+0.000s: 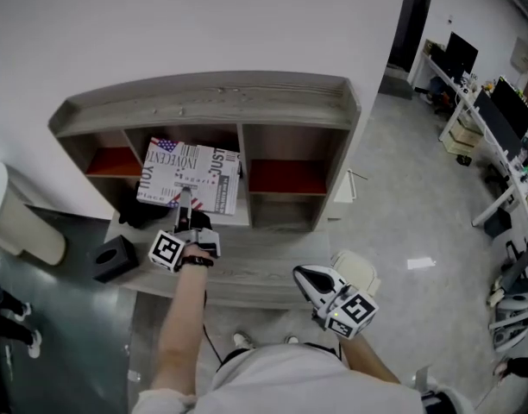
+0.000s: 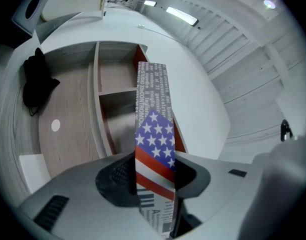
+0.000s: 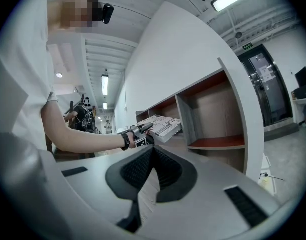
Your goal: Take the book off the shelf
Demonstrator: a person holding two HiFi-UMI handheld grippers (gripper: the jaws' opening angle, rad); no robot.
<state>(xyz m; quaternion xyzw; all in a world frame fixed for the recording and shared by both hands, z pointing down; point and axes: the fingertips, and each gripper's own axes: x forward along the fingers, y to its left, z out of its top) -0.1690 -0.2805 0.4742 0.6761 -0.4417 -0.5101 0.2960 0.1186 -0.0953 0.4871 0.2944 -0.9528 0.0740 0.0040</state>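
Note:
The book (image 1: pixel 191 177), with newsprint and a stars-and-stripes cover, lies flat and tilted at the mouth of the middle compartment of the grey shelf unit (image 1: pixel 212 102). My left gripper (image 1: pixel 186 198) is shut on its near edge. In the left gripper view the book's spine (image 2: pixel 155 134) stands upright, pinched between the two pads of the left gripper (image 2: pixel 154 176). My right gripper (image 1: pixel 305 276) hovers over the front of the desk at lower right, shut on nothing. In the right gripper view, past the right gripper (image 3: pixel 152 156), the book (image 3: pixel 163 126) shows in the distance.
A black bundle (image 1: pixel 135 207) lies left of the book in the shelf. On the desk's left end stands a black box (image 1: pixel 115 258), with a white cylinder (image 1: pixel 14 218) beside it. Red boards (image 1: pixel 286 178) line the side compartments. Office desks with monitors (image 1: pixel 497 110) stand far right.

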